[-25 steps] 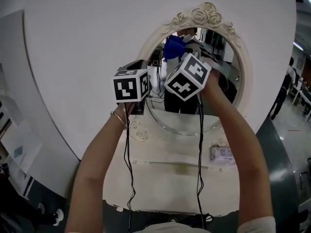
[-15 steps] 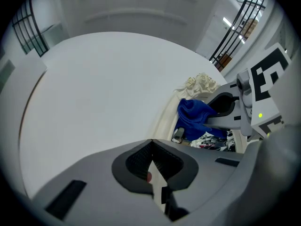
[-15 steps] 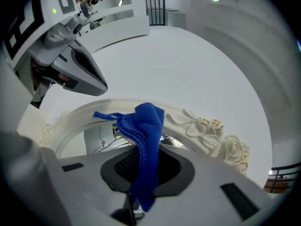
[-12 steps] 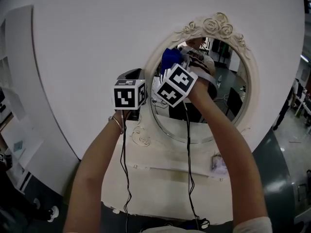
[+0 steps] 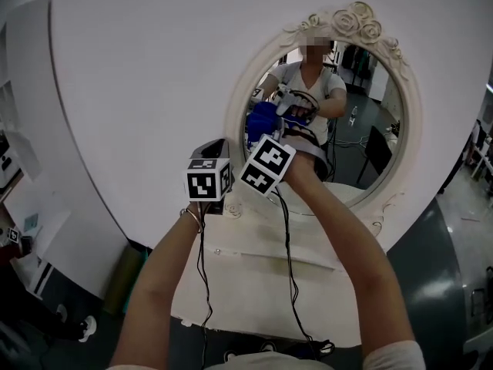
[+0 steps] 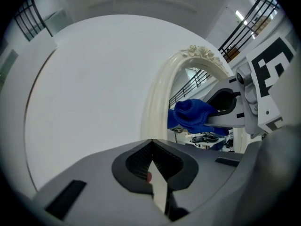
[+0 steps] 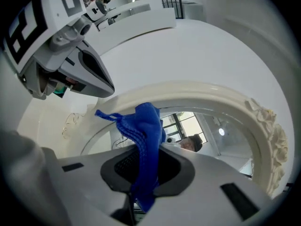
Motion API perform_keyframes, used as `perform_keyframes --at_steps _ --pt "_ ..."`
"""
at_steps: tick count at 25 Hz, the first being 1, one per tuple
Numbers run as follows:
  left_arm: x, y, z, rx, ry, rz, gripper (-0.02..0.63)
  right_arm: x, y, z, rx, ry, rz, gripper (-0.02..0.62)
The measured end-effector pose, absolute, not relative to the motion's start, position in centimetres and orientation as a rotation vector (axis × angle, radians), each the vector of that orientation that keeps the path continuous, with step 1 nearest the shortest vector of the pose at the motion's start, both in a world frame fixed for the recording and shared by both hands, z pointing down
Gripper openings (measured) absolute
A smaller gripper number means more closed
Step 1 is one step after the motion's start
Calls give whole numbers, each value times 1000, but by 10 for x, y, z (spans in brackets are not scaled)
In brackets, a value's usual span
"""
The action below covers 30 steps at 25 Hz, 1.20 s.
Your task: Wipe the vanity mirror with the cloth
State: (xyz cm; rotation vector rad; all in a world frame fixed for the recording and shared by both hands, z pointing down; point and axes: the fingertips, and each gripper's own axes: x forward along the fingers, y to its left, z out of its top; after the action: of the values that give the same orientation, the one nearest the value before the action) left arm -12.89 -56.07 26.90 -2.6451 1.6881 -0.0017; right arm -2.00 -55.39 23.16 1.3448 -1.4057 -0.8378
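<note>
The oval vanity mirror has a cream ornate frame topped with carved roses. My right gripper is shut on a blue cloth, which presses on the lower left of the glass. In the right gripper view the cloth hangs bunched between the jaws, with the frame arching beyond it. My left gripper is held just left of the frame and touches nothing. Its jaws are shut and empty; from there the cloth shows at the mirror's edge.
The mirror stands on a cream vanity top against a white curved wall panel. Black cables trail from both grippers down over the vanity. Dark floor lies to the right. A person is reflected in the glass.
My right gripper has drawn the blue cloth from the upper part of the glass down to its lower left. The left gripper stayed beside the frame.
</note>
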Motion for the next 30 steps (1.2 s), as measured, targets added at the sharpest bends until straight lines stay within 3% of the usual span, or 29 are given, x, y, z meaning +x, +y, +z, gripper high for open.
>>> perform_keyframes --at_steps 13,21,25,30 --pt "-131 -540 455 -2803 1827 -276 5 -22 -555 412 1139 -1452 -645 66" --pt "-123 -528 477 -2836 1833 -304 5 19 -542 484 1051 -1457 -482 66" --pt "-106 -524 447 -2831 1751 -275 5 30 -527 456 1080 -1517 -503 66" --pt "-77 -531 334 -2761 1610 -103 6 48 -516 320 1197 -1528 -660 66"
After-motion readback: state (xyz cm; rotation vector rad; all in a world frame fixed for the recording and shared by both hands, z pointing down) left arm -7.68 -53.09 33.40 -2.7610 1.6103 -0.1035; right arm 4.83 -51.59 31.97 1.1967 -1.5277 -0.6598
